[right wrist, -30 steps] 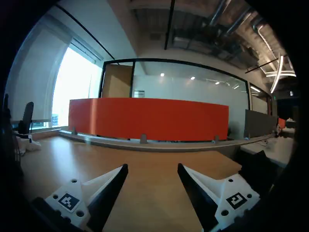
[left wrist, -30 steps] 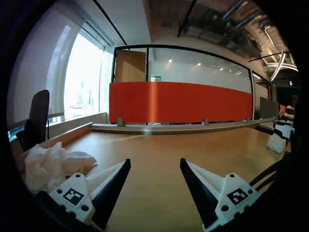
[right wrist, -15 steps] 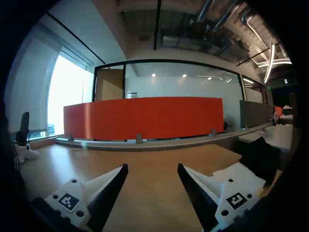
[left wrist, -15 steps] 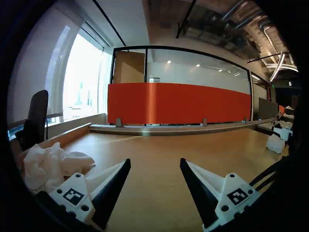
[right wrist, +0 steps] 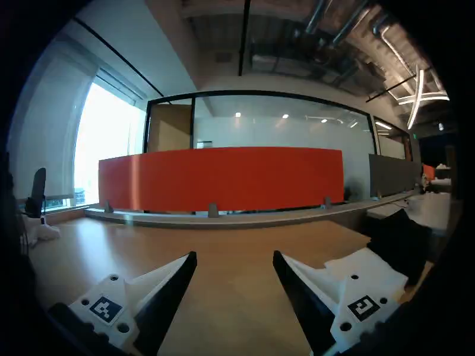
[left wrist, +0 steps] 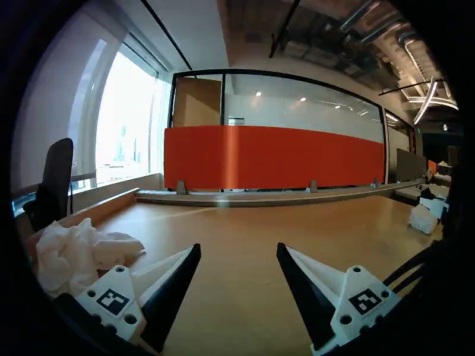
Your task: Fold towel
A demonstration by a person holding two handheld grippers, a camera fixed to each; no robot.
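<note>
White crumpled towel [left wrist: 80,252] lies on the wooden table [left wrist: 249,219] at the left of the left gripper view, just beside the left gripper [left wrist: 237,246], whose fingers stand wide apart, holding nothing. In the right gripper view the right gripper [right wrist: 234,254] is equally spread and empty, a flat white cloth [right wrist: 380,268] and black bundle [right wrist: 401,237] by its right finger. Open tabletop runs ahead to an orange partition [left wrist: 273,157]; a bright window [left wrist: 122,139] stands left.
</note>
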